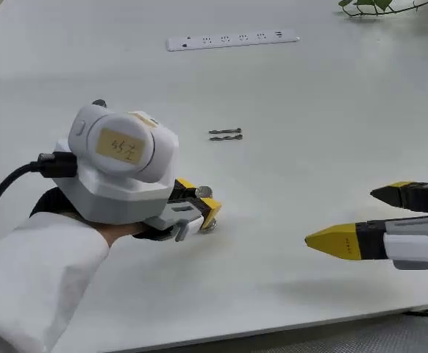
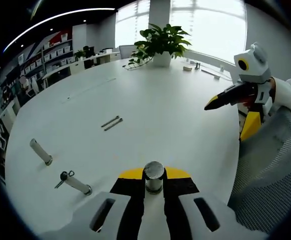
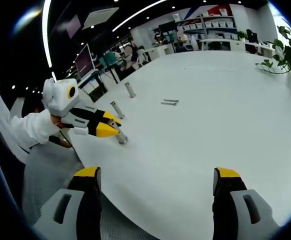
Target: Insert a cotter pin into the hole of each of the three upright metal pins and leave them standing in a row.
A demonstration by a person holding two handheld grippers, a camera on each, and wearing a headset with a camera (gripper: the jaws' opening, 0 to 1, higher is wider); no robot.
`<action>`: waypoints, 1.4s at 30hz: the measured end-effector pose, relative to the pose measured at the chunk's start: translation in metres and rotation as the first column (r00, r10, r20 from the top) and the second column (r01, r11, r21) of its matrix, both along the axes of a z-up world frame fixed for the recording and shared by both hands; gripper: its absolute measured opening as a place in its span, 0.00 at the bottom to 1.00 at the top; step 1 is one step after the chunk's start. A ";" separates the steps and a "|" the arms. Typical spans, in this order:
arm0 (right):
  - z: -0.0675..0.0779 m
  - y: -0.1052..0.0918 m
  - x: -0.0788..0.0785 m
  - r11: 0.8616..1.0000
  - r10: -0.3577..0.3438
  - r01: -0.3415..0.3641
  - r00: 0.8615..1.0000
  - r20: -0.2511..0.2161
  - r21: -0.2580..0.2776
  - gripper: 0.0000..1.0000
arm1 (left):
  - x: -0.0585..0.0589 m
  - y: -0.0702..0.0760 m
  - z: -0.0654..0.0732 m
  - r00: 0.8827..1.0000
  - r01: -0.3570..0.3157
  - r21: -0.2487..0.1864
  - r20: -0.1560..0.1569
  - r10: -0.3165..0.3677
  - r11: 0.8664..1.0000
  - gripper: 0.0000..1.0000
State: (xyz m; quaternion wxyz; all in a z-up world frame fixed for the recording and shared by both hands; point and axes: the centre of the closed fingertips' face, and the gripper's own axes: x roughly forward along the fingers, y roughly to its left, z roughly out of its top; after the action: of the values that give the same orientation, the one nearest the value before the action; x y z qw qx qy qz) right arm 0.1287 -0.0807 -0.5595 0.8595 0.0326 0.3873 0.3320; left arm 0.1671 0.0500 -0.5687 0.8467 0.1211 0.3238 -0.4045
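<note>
At the near left of the counter, the left hand-held gripper is held low over the surface by a hand in a white sleeve. Its jaws are closed on a metal pin, which is clamped between the yellow tips with its round end turned toward the left gripper view's camera. At the near right, well apart from it, the right hand-held gripper is held above the counter. Its jaws are spread wide and nothing is gripped between them.

Just beyond the left hand-held gripper, two more metal pins are seen in the left gripper view, a nearer one and a farther one, set a little apart. A small looped piece, seemingly a cotter pin already pushed through, is carried at the end of the nearer one. Whether these two stand upright or lie on the counter cannot be told.

Farther out, near the middle of the counter, two loose cotter pins are laid side by side, almost touching. Beyond them, a white power strip is laid flat, and at the far right the leaves of a plant are seen.
</note>
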 end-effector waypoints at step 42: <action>-0.003 0.000 -0.002 1.000 0.020 -0.021 1.000 -0.012 -0.017 0.90 | -0.026 0.024 0.025 0.986 0.125 -0.043 0.120 -0.119 0.991 0.60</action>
State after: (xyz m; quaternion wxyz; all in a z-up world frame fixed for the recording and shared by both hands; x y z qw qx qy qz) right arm 0.1263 -0.0807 -0.5624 0.8540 0.0234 0.3954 0.3374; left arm 0.1411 0.0739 -0.5432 0.8405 0.1428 0.2553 -0.4561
